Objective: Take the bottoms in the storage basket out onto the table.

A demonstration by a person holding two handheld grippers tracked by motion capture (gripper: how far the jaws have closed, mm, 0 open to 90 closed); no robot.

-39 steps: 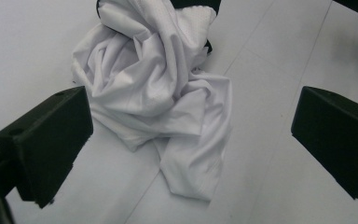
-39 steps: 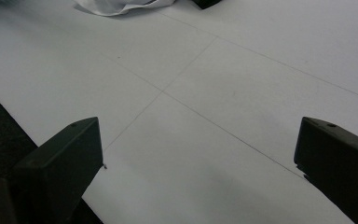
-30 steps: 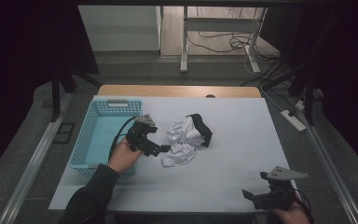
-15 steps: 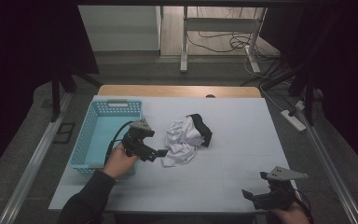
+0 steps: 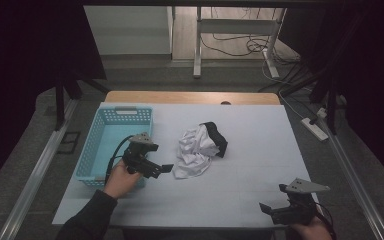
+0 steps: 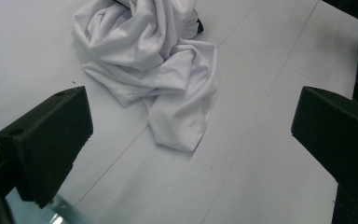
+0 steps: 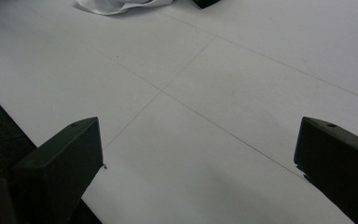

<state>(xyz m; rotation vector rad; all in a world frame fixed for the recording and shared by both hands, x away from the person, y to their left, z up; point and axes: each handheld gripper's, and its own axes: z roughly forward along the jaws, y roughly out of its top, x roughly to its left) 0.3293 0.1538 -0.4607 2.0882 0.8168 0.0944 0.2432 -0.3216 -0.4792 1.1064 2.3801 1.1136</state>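
A crumpled white cloth (image 5: 195, 150) with a black piece (image 5: 219, 137) at its far right lies in the middle of the white table. My left gripper (image 5: 163, 169) hovers just left of it, jaws wide apart and nothing between them. In the left gripper view the white cloth (image 6: 154, 65) lies ahead of the open gripper (image 6: 191, 140), apart from both jaws. My right gripper (image 5: 266, 209) rests open at the table's near right corner. In the right gripper view the gripper (image 7: 196, 172) faces bare table, and the cloth's edge (image 7: 116, 5) shows far off.
A light blue plastic basket (image 5: 94, 145) stands on the table's left side, right behind the left hand; its rim (image 6: 42, 214) shows at the bottom left of the left gripper view. The table's near edge (image 7: 9, 112) runs beside the right gripper.
My left gripper has drawn back a little toward the near left, away from the white cloth. The cloth and the right gripper have stayed put.
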